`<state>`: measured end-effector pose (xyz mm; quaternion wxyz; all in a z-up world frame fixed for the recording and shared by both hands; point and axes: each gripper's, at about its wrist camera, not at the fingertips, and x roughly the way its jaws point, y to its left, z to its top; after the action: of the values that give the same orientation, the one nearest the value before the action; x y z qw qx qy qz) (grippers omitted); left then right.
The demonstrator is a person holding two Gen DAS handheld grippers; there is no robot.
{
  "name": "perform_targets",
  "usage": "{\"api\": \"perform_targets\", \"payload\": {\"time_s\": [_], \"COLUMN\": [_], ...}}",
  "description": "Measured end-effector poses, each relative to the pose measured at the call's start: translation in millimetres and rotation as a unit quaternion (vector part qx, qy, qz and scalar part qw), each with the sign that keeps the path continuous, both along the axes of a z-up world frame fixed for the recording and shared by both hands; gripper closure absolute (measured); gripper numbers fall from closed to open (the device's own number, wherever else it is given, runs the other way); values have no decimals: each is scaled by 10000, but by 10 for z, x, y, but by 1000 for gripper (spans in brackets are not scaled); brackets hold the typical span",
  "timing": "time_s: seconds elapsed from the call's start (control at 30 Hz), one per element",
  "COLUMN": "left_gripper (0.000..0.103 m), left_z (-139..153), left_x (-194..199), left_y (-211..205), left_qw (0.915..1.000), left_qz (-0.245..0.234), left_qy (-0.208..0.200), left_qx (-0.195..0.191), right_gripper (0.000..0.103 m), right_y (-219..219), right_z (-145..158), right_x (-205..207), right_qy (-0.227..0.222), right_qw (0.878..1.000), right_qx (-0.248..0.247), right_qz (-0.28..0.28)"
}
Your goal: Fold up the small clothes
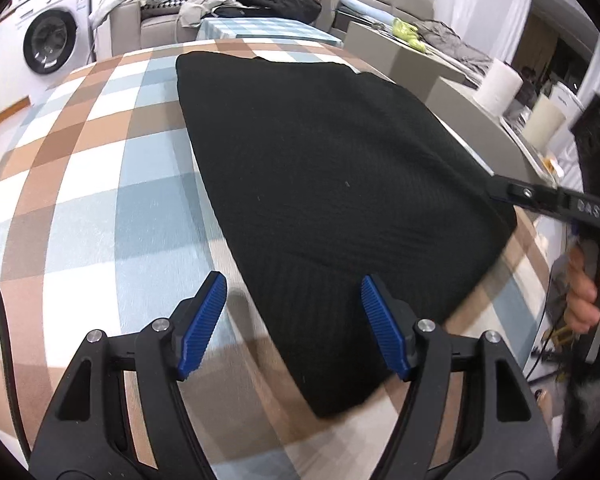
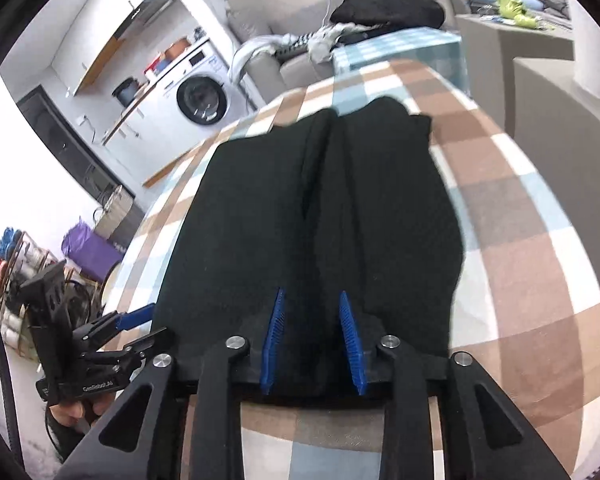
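Both grippers hung over a black garment (image 1: 332, 200) that lay flat on a checked tablecloth (image 1: 92, 184) of brown, blue and white squares. On the left gripper (image 1: 294, 326) the jaws stood well apart, the garment's near edge below and between the blue pads (image 1: 204, 320), with no contact visible. On the right gripper (image 2: 314, 340) the jaws stood a narrow way apart with the garment's near hem between them; the pads did not appear to press on it. From that side the garment showed a lengthwise crease down its middle. Beyond the table stood a washing machine (image 1: 50, 40) and a sofa (image 1: 160, 16) heaped with clothes.
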<state>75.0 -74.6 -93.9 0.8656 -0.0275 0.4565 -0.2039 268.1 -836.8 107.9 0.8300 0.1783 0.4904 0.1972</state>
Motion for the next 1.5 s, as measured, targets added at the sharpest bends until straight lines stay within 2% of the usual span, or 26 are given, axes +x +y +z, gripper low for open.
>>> {"api": "perform_targets", "payload": {"time_s": [0.13,0.17,0.23,0.27,0.33,0.4,0.5,0.63,0.97,1.1,1.17,1.27,1.43,1.47,1.5], "left_gripper": [36,36,38,42,71,81,87,93,95,94,93,91,81,79,71], "left_z": [-48,-51,-61,-64,-81,-95,-100,-54,-8,-5,-2,8,67,94,121], "left_x": [186,223,277,302,350,375,372,325,69,-22,-40,-58,-71,-82,-101], "left_y": [7,6,-4,-3,35,82,120,135,643,860,948,1001,938,935,919], "left_qw": [9990,9985,9975,9969,9950,9933,9923,9942,9926,9913,9901,9887,9909,9907,9905], "left_qz": [184,225,323,376,543,618,724,786,1142,1226,1271,1357,1320,1343,1360], "left_qy": [191,186,188,193,224,244,210,10,-81,-44,0,22,-39,-70,-94], "left_qx": [-348,-458,-602,-661,-810,-943,-984,-732,-399,-480,-602,-630,-247,-191,-162], "right_gripper": [68,63,61,61,61,61,61,61,61,61,61,61,63,66,73], "right_y": [-110,-120,-125,-108,-57,-1,52,102,511,642,641,630,949,1021,1090], "right_z": [71,68,42,4,-92,-177,-216,-219,-193,-152,-86,17,-97,-147,-220], "right_x": [-82,-76,-58,-59,-44,-22,-29,-58,-201,-202,-181,-67,307,358,412], "right_qy": [-263,-306,-284,-234,-155,-20,-31,2,91,169,63,-131,102,166,314], "right_qw": [9987,9982,9978,9978,9973,9968,9956,9952,9959,9934,9940,9964,9937,9929,9921], "right_qx": [-306,-385,-521,-573,-708,-793,-936,-978,-661,-624,-575,-253,338,352,328], "right_qz": [-327,-354,-281,-219,-127,-57,-37,-20,607,951,923,795,1065,1121,1169]}}
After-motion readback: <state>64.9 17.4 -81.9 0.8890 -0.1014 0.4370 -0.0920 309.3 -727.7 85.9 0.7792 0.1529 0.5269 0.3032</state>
